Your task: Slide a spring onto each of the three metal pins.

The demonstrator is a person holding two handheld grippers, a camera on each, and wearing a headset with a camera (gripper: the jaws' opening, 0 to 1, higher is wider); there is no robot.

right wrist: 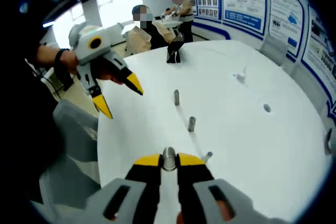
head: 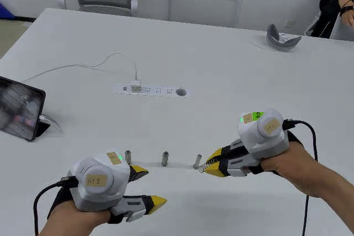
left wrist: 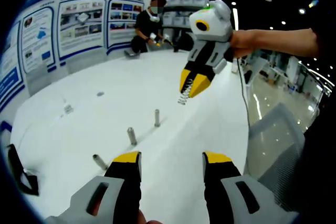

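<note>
Counting up, I see three metal pins in a row on the white table and one spring — clamped in my right gripper, just beside the rightmost pin. My left gripper hangs near the leftmost pin — jaws apart.

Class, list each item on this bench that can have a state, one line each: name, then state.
left claw: open, empty
right claw: shut on the spring
spring: gripped, not yet on a pin
left pin: standing, seems to carry a spring
middle pin: standing, seems to carry a spring
right pin: bare
tablet: screen lit
power strip: one plug in
</note>
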